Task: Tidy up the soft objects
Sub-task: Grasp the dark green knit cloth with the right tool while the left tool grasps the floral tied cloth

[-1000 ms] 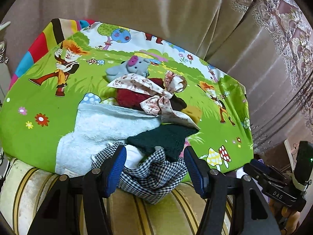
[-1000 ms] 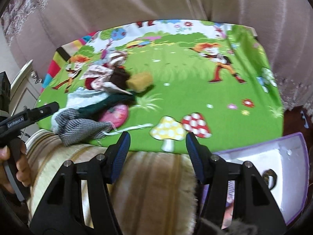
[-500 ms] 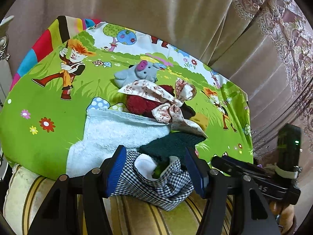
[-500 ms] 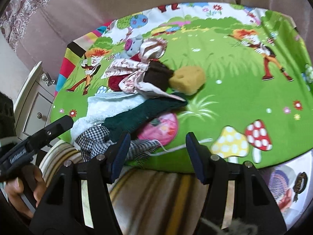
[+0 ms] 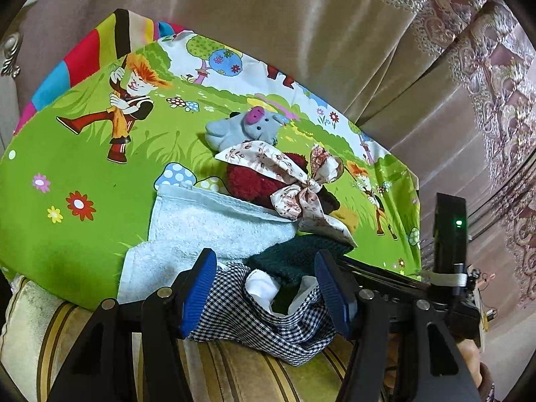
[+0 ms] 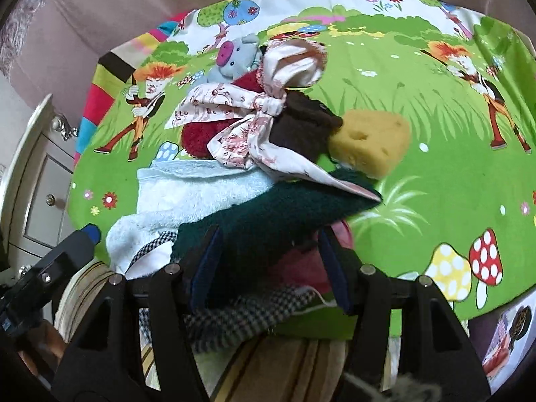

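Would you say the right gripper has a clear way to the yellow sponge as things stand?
Probably yes. The right gripper is open and low over the dark green cloth; the yellow sponge lies beyond it, its top and right side uncovered.

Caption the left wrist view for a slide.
Open left tongs poised over checked cloth at the edge of a soft-object pile.

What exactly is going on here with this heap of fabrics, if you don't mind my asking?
A person holds two grippers over a heap of soft things on a cartoon-print green cloth. The left gripper straddles a black-and-white checked cloth; the right gripper straddles a dark green knitted piece. Both jaws stand open; nothing is gripped yet.
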{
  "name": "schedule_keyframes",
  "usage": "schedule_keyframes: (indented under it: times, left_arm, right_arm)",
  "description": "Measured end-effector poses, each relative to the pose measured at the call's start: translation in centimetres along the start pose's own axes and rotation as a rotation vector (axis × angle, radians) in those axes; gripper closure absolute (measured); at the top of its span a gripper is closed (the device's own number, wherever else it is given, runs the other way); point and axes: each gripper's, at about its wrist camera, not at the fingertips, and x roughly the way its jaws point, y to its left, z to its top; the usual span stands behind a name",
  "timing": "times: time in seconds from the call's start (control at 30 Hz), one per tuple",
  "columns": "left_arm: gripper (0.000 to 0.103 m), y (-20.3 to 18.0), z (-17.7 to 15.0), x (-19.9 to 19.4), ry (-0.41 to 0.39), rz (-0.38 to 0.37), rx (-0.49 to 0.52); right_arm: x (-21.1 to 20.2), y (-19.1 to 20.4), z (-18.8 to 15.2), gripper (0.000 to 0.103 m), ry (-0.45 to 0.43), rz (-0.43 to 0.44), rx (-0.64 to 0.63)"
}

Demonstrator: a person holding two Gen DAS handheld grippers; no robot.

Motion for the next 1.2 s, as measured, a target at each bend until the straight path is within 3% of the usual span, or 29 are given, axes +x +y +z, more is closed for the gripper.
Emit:
schedule_keyframes:
  times: [0.27,0.43,0.5,0.6,0.9,1.2]
  left_arm:
    - [0.041,0.6,0.2,0.2,0.000,-0.016,-0.014]
    - [0.041,0.5,0.3,0.6,0.004,-0.006,-0.010]
    - [0.041,0.3,0.3,0.7,0.006,0.000,-0.005]
    - [0.041,0.2,0.4,0.9,0.010,0.012,-0.001]
    - [0.042,-2.0,1.4,1.7,0.004,0.053,0.060]
    - [0.045,-6.2,4.1,5.3,0.027,0.056,0.150]
  right_arm:
    - [1.2,1.7,0.9,0.053,-0.020,-0.076,-0.090]
    - [2.4,2.1,1.0,0.056,-0.004,-0.065,-0.123]
    - [2.6,2.2,1.0,0.078,0.002,-0.044,-0.131]
    - [2.8,2.0,0.8,0.090,0.003,-0.027,-0.135]
    - [-1.3,0.8,-0.2,0.093,-0.116,-0.002,-0.116]
    - [-4.8,-2.9,-1.0,0.093,-0.197,0.028,-0.025]
